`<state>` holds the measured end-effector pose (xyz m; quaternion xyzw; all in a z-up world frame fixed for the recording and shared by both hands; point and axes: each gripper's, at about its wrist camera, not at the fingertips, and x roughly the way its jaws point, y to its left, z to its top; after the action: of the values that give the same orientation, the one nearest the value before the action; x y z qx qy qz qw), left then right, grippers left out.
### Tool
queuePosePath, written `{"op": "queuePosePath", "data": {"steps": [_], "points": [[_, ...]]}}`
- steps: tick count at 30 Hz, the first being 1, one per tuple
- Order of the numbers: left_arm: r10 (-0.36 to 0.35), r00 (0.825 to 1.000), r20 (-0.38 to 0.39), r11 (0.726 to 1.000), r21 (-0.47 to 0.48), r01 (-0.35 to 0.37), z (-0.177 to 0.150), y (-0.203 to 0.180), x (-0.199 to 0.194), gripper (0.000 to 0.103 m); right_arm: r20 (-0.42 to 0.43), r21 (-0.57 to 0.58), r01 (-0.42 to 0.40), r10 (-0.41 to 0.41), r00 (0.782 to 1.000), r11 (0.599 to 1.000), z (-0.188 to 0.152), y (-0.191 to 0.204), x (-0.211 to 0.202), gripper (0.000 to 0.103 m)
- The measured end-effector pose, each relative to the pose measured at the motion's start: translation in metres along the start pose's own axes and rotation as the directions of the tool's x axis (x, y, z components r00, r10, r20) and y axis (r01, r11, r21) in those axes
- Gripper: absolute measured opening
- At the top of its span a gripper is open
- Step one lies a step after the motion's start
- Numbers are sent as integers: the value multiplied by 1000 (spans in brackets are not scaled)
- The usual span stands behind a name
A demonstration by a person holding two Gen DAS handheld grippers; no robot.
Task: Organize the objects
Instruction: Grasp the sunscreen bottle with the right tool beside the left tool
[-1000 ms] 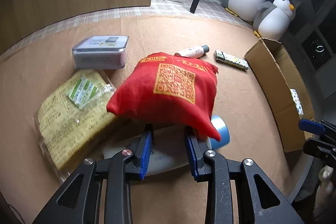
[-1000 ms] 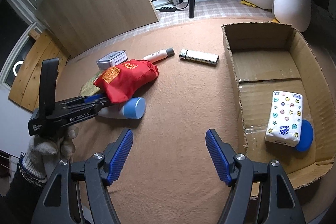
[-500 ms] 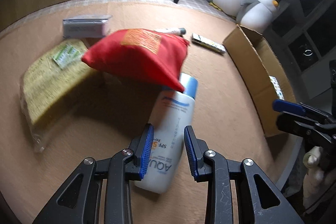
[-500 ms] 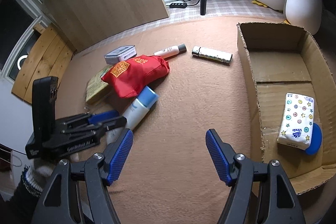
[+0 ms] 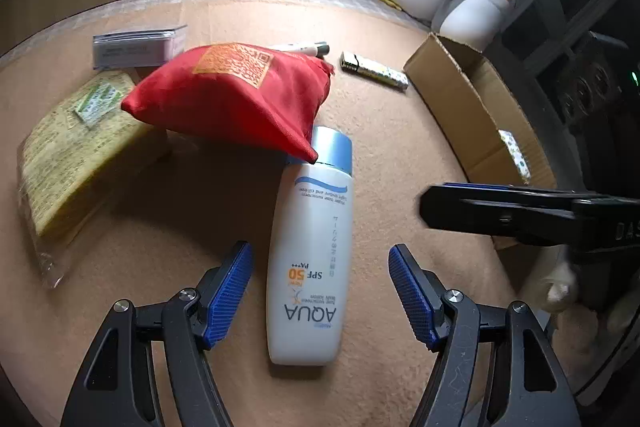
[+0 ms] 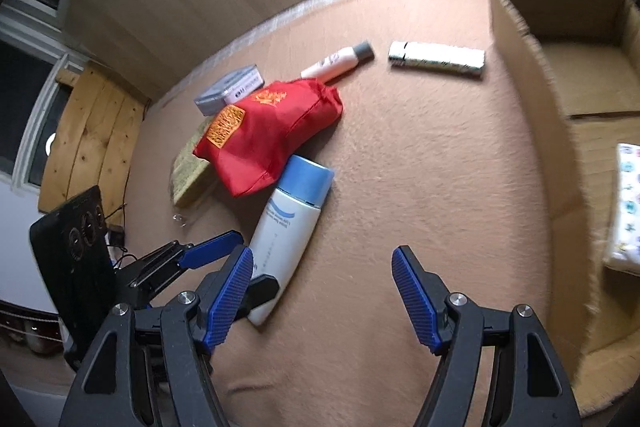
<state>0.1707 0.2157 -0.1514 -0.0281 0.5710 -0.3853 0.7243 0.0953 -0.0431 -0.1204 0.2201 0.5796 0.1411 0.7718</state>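
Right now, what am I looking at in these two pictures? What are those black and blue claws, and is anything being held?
No robot here: a person holds a two-finger gripper in each hand, each with a camera looking along its fingers. One picture is from the left gripper, the other from the right gripper. Both are open and hold nothing. On the tan surface lie a white sunscreen bottle between the left gripper's fingers, a red pouch overlapping its blue cap, a yellow packet, a small tin, a small tube and a lighter. The cardboard box at right holds a tissue pack.

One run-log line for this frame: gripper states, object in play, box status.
left gripper: open, astride sunscreen bottle | right gripper: open, empty | bottle: lying flat, cap under red pouch | cardboard box: holds tissue pack
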Motion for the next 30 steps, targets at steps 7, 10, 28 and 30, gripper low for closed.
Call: {"op": "queuePosePath", "data": {"steps": [7, 10, 28, 30], "points": [[-28, 999, -17, 1000, 6, 28, 1, -2, 11, 71, -51, 6, 1, -1, 999, 1000, 8, 10, 34, 69], [-43, 999, -27, 999, -6, 43, 2, -2, 14, 64, -64, 9, 6, -5, 998, 1000, 10, 13, 43, 69], [-92, 995, -32, 995, -44, 90, -3, -16, 23, 45, -68, -29, 44, -46, 997, 999, 2, 12, 47, 45], [-96, 995, -30, 995, -41, 95, -2, -23, 22, 45, -58, -26, 46, -48, 997, 999, 1, 8, 41, 45]]}}
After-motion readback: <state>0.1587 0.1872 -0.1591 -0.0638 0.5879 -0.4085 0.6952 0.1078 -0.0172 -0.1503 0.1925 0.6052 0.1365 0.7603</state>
